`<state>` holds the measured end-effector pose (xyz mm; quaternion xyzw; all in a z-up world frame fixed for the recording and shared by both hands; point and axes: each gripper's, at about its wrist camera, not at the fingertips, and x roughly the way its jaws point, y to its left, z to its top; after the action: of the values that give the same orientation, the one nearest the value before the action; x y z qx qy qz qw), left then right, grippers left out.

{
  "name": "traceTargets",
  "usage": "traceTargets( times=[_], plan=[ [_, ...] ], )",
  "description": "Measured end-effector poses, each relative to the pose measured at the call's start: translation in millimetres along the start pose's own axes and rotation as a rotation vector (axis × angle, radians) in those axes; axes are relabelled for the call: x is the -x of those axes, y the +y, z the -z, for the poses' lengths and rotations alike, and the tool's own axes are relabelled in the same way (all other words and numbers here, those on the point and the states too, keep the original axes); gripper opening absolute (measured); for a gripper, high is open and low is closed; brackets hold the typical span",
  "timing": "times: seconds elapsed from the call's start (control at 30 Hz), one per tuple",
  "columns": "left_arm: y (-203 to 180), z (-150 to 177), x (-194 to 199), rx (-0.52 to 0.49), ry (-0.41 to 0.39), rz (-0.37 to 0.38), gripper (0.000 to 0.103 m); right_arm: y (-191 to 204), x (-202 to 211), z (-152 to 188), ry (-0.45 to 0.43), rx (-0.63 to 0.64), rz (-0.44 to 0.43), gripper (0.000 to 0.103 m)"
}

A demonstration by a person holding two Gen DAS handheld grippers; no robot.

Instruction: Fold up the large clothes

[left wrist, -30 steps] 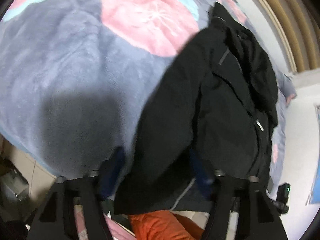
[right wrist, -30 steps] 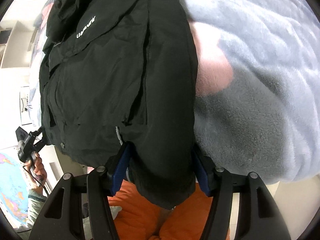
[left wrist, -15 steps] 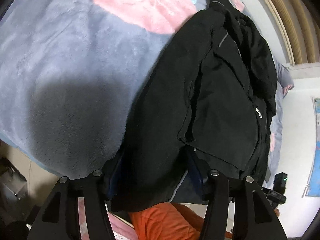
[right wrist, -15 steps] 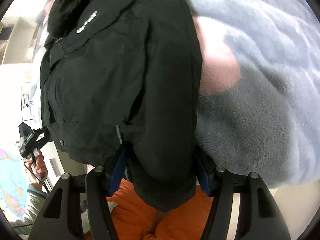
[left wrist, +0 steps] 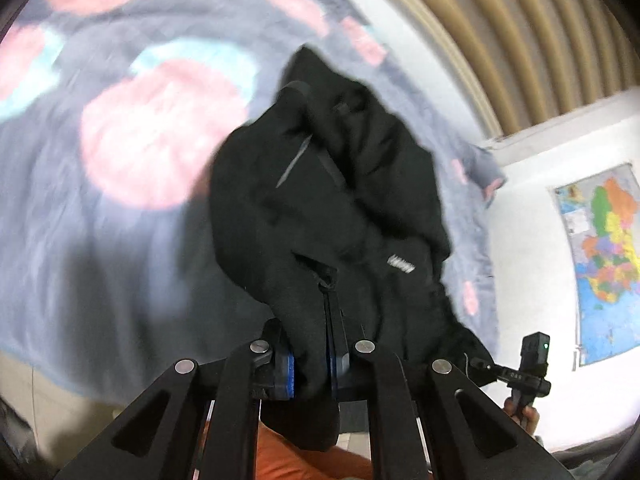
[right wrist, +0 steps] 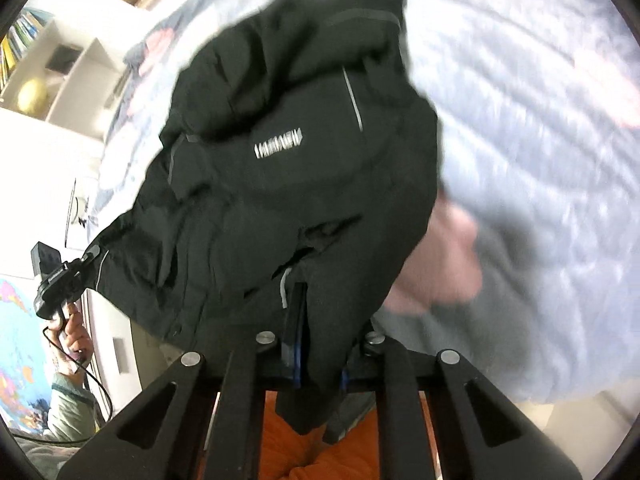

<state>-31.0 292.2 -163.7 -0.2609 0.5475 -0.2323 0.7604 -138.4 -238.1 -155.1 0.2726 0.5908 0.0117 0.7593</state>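
Observation:
A large black jacket with a small white logo lies bunched on a grey-blue fleece blanket with pink circles. My left gripper is shut on the jacket's near hem, cloth pinched between its blue pads. In the right wrist view the same jacket is lifted at its near edge, and my right gripper is shut on that edge. Both views are motion-blurred. The hem hangs down over the bed's near edge.
The bed's near edge runs just in front of both grippers. A wall map hangs at the right. A second person's hand holds a black device beside the bed. Shelves stand at the far left. Orange cloth lies below the grippers.
Both grippers have closed from open onto the jacket's near hem and lifted it. The jacket has bunched up toward the far side of the bed.

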Motion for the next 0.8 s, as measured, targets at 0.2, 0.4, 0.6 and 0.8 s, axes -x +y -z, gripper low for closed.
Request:
traceTargets(
  times=[0.2,0.4,0.6,0.8],
  plan=[
    [-43.9,-46.3,5.1,-0.072,-0.061,0.054,0.011,22.8,34.2,-40.5,-0.109,0.012,0.026,0.015],
    [-73.6,-97.8,9.1,-0.147,-0.072,0.068,0.011,41.1,54.0,-70.7,-0.211,-0.009,0.057,0.015],
    [-88.2,-137.0,3.3,-0.217,-0.049,0.083,0.011,57.3,68.6,-92.3,-0.303,-0.039,0.096,0.015],
    [-93.4,-166.0,-4.0,-0.257,-0.024,0.105,0.011,62.6,77.1,-114.6,-0.359,-0.088,0.124,0.015]
  ],
)
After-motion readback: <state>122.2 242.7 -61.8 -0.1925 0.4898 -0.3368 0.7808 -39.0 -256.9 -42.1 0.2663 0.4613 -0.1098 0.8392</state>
